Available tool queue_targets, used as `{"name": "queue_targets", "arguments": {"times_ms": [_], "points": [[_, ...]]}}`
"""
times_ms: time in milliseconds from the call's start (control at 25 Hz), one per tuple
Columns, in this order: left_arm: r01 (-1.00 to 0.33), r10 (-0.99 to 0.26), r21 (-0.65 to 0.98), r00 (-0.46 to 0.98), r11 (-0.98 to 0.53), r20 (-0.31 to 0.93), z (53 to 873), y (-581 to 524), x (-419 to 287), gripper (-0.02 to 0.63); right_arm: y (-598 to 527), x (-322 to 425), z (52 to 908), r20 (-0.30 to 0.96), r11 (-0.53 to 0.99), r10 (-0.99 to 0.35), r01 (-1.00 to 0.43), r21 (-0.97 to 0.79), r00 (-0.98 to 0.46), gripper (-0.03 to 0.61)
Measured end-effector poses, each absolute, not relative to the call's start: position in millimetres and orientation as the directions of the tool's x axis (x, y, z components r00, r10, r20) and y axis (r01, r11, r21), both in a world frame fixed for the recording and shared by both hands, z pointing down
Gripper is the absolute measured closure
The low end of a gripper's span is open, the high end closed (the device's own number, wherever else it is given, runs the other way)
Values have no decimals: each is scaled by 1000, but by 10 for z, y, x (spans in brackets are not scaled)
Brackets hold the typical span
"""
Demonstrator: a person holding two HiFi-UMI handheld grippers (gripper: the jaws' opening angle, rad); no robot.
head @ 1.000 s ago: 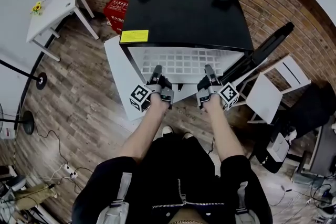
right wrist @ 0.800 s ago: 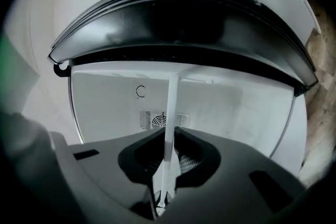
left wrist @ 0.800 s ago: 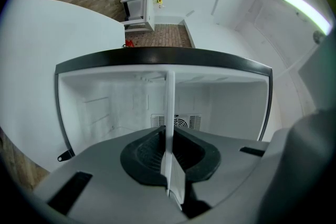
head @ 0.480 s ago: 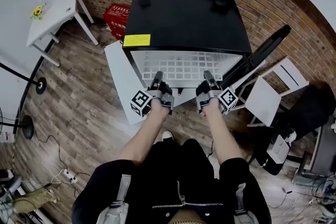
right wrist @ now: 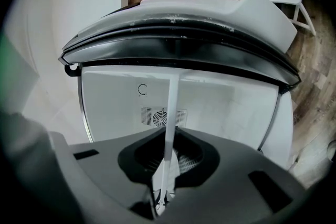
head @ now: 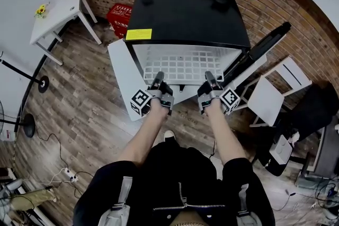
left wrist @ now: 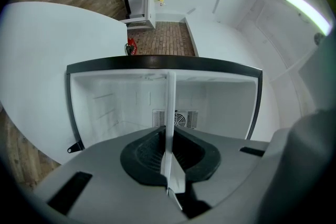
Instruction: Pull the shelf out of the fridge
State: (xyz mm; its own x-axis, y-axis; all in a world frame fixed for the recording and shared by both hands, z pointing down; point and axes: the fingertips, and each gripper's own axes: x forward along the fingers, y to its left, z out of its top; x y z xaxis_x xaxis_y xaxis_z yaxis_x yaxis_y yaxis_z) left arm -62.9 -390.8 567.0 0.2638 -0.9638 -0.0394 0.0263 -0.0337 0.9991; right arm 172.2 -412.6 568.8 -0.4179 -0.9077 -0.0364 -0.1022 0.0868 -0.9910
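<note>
Head view: the fridge [head: 188, 13] is standing open toward the person, its door [head: 262, 50] swinging off to the right. The shelf [head: 183, 65], a white wire grid, is showing below the black top and seems to be lying partly out of the opening. The left gripper [head: 157, 83] and right gripper [head: 210, 82] are both sitting at its near edge. Left gripper view: the jaws are pinching down on the shelf rim, which is running edge-on between them toward the fan grille [left wrist: 185, 119] on the far wall. Right gripper view: the jaws have just been closing and are now clamping the same rim. Judgement: the pull is under way with both grips set. The next move is calling for an even, level draw toward the near side, so that the grid is not jamming against the side walls. Room: the floor [head: 90, 114] near the person is lying open, while a white panel [head: 119, 58] is crowding the left and a chair [head: 273, 90] the right.
</note>
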Motion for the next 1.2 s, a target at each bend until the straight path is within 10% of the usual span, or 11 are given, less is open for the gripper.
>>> {"name": "queue_targets", "arguments": {"times_ms": [1200], "points": [[22, -960, 1000, 278, -22, -27, 5626, -3566, -614, 577, -3792, 1731, 5642, -22, 70, -888, -88, -994, -460, 545]]}}
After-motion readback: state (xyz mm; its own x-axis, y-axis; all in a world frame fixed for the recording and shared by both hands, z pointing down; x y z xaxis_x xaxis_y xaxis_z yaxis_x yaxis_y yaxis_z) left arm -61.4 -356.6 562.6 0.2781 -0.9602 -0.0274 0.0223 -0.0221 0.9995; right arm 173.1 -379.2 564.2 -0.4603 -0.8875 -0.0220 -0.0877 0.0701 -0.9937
